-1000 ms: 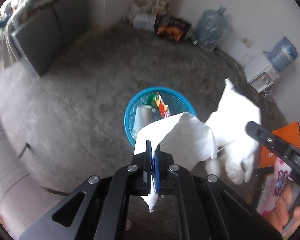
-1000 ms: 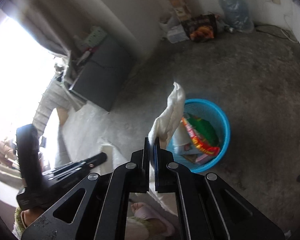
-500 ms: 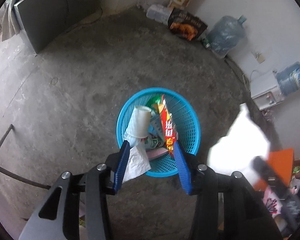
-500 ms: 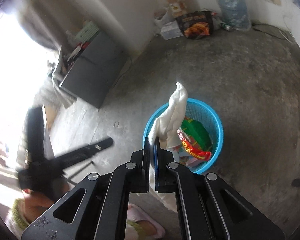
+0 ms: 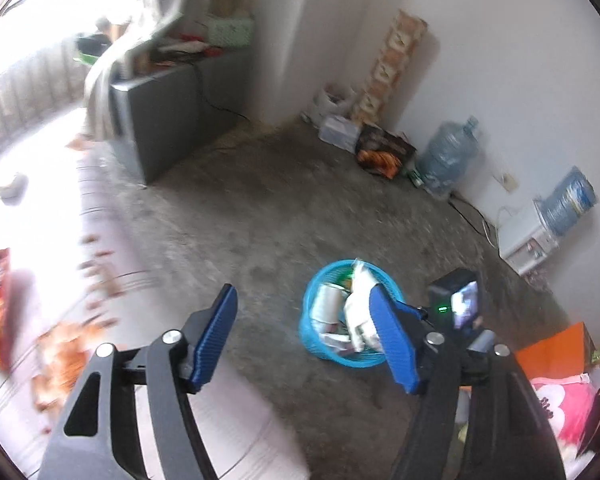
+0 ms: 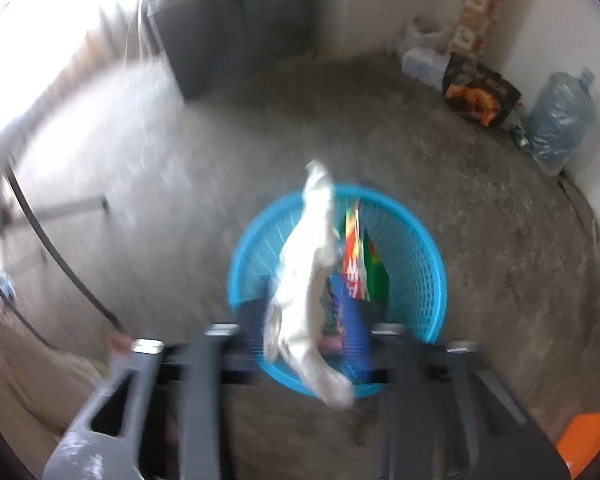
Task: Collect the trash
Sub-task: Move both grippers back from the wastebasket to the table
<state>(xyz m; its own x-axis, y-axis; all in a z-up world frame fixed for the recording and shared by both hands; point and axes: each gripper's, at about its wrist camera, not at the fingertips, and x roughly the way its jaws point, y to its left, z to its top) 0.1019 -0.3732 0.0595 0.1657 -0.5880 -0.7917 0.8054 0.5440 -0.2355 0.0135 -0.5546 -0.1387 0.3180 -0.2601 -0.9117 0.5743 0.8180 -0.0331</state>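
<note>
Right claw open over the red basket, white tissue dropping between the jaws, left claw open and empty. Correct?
One error: the basket is blue, not red, as the right wrist view shows. The rest holds: the right claw has just been opening with the white tissue loose between its jaws, and the left claw is open and empty.

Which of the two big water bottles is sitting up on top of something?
The right-hand bottle, lying tilted on the white machine. The other water bottle stands upright on the floor by the wall.
</note>
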